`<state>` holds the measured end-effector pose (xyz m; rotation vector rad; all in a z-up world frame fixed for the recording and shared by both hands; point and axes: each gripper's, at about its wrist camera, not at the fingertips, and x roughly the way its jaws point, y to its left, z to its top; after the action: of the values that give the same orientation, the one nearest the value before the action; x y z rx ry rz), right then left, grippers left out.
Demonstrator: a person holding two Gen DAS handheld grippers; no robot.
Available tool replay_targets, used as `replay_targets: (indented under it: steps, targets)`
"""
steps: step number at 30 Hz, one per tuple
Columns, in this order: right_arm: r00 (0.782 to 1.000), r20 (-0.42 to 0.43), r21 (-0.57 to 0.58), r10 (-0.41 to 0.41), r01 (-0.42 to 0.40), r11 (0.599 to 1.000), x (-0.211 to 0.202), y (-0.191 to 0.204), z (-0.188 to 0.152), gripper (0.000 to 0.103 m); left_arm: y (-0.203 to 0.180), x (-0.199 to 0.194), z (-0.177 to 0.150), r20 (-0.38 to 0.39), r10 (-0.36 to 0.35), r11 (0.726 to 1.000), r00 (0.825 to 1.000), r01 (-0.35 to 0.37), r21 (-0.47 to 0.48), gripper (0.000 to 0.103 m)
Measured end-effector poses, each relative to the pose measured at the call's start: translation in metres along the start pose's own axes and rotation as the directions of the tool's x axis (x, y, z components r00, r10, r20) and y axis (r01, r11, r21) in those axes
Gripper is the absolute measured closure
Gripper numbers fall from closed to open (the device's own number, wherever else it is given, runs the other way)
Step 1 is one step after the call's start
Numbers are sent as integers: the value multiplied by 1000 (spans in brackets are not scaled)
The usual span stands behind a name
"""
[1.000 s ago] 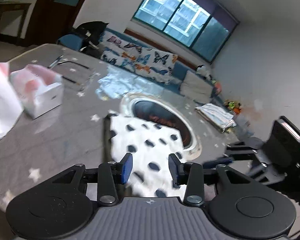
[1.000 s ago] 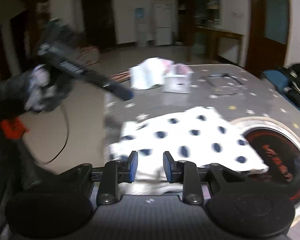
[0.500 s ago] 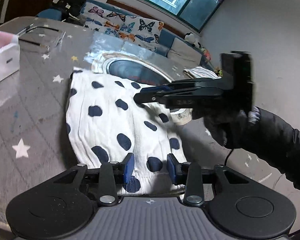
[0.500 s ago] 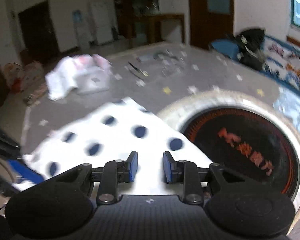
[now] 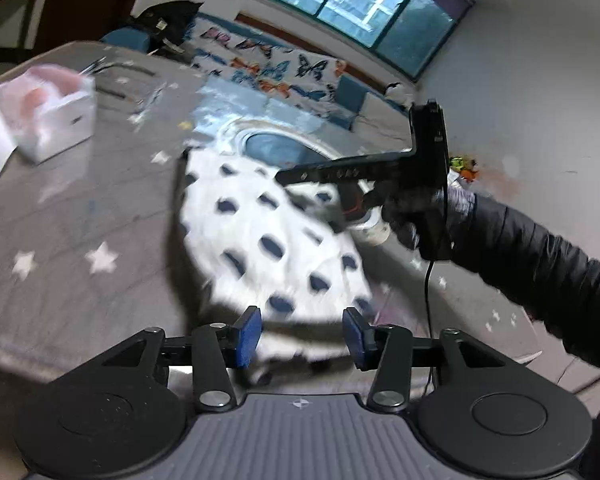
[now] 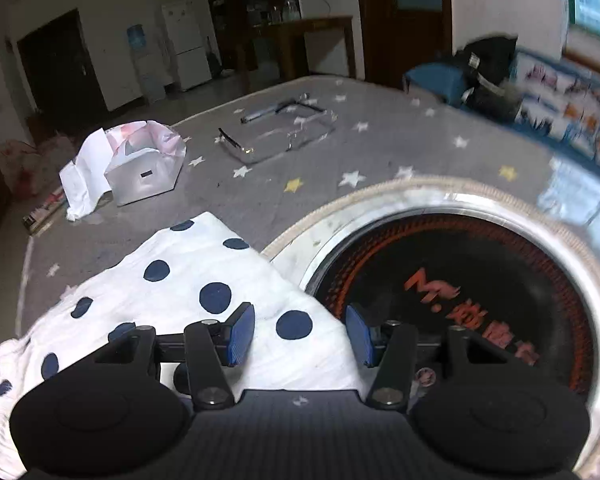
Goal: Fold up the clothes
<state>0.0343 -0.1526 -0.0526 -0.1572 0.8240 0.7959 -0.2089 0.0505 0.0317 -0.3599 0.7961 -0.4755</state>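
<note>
While lying flat on the grey star-printed tabletop (image 6: 380, 148) beside the round inset burner (image 6: 460, 288), one white navy-dotted garment (image 6: 204, 288) is spreading under both pairs of fingers: left gripper (image 5: 300, 330) and right gripper (image 6: 300, 334), each just opening, gaping apart, clamping nothing, soft cloth between.

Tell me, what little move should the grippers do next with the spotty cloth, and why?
Probably lower both and close the jaws on the spotty cloth's near edge. Both the left gripper and the right gripper have just been opening their jaws, and the cloth lies flat under them on the table, not pinched.
</note>
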Motion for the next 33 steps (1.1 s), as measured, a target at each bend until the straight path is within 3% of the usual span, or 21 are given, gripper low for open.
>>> replay_targets:
  steps: [6,8,10,18,21,25,30,33]
  targets:
    - [999,-24,66,49,-47,997,6,-12,-6,54,8,12,-15,-77,-10,999,997,7,-43,53]
    - [999,-27,68,42,-40,997,4,-11,-7,68,6,17,-16,-90,-9,999,996,6,-33,53]
    - [999,-28,60,17,-15,998,0,-9,-8,87,6,19,-16,-90,-4,1000,996,2,-21,55]
    - [991,-22,70,-136,137,988,-35,-7,-26,95,13,34,5,-44,59,997,997,-57,42,56]
    - [973,-26,123,-231,232,965,-58,-16,-44,96,14,50,24,-11,73,995,997,-72,64,56]
    - [932,-37,231,-360,358,905,-90,-29,-73,96,12,84,56,-3,58,994,998,-58,93,56]
    - [885,-46,345,-464,450,824,-125,-32,-111,96,1,133,90,-32,19,992,999,-15,126,59]
    - [869,-56,399,-492,471,787,-139,-27,-131,96,-4,160,108,-52,-15,989,999,22,144,59]
